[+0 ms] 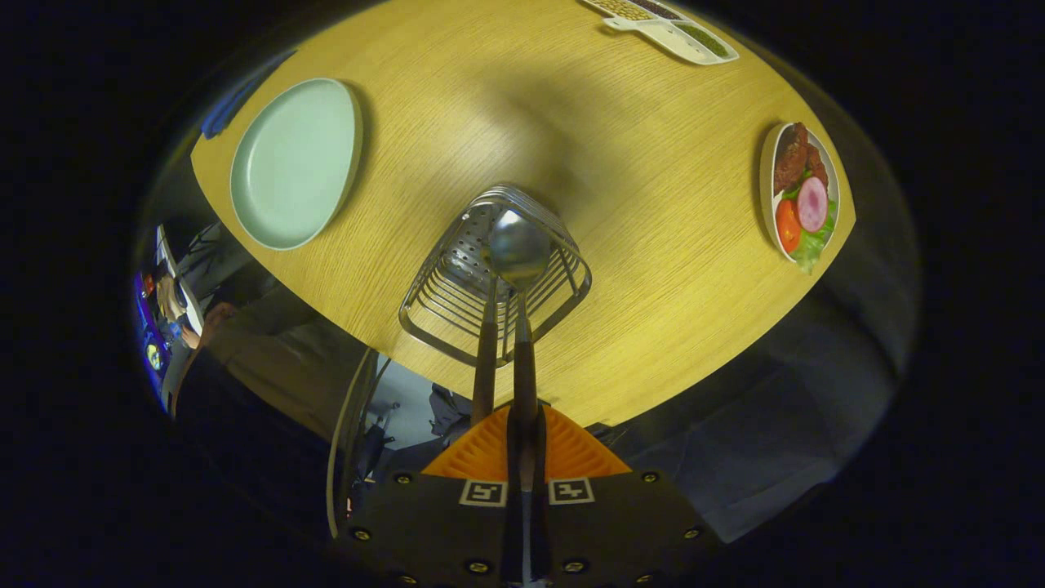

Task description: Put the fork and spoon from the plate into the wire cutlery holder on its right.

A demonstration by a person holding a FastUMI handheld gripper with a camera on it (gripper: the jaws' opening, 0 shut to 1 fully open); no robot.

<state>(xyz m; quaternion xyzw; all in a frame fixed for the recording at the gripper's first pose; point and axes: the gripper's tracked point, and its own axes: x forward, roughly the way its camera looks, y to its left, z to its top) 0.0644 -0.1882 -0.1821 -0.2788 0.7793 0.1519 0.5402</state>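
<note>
1. Hand-held gripper (522, 425): fingers nearly together, pinched on the handle of the spoon (519, 249), one finger on each side.
2. Spoon: handle running straight ahead toward 12 o'clock from the fingertips, bowl up at the far end, over the wire cutlery holder (494, 273).
3. Second dark handle (485, 359), just at 9 o'clock of the spoon's: likely the fork, head hidden inside the holder, cannot tell for sure.
4. Wire cutlery holder: on the wooden tabletop (637, 163), just beyond the fingertips, perforated wall on its 9 o'clock side.
5. Pale green plate (295, 162): bare, well apart from the holder, toward 10 o'clock.
6. Dish of salad and meat (802, 196): toward 2 o'clock, near the tabletop edge.
7. Divided tray (665, 24): farthest, at about 1 o'clock.
</note>
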